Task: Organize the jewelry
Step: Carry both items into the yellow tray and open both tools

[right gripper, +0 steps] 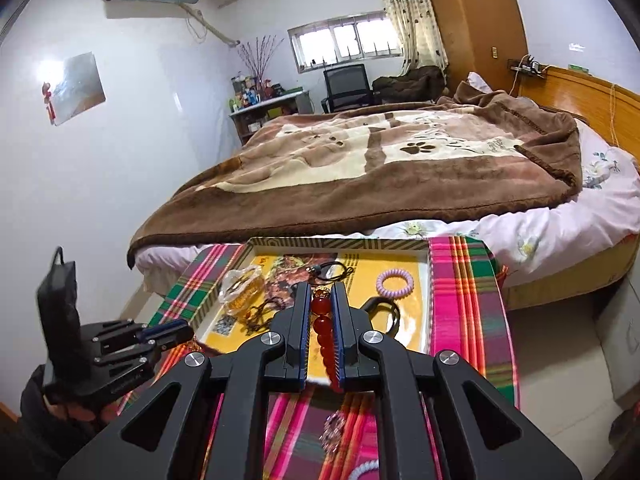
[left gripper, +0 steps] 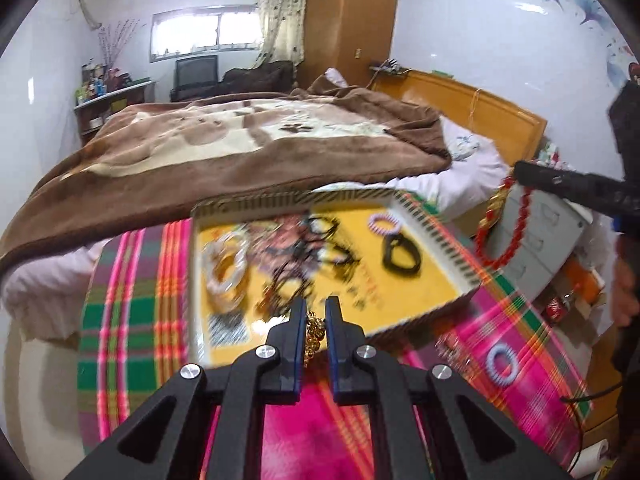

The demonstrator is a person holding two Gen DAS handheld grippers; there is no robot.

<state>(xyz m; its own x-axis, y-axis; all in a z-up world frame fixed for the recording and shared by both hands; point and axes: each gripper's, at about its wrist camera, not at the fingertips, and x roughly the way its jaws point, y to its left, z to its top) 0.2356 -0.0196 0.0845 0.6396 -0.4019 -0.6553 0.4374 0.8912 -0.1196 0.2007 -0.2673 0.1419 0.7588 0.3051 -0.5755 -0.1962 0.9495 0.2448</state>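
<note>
L claw (left gripper: 316, 322): clamped on gold chain (left gripper: 313, 334), carried low over tray (left gripper: 436, 222).
R claw (right gripper: 322, 306): clamped on red bead bracelet (right gripper: 325, 330).
Tip: both pieces released w/o tangling, set apart in tray.

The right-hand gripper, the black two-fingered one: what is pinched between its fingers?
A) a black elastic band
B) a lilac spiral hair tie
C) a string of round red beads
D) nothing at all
C: in the right wrist view the black right gripper is closed on a strand of round red beads, while the lilac spiral hair tie lies in the yellow-bottomed tray.
</note>
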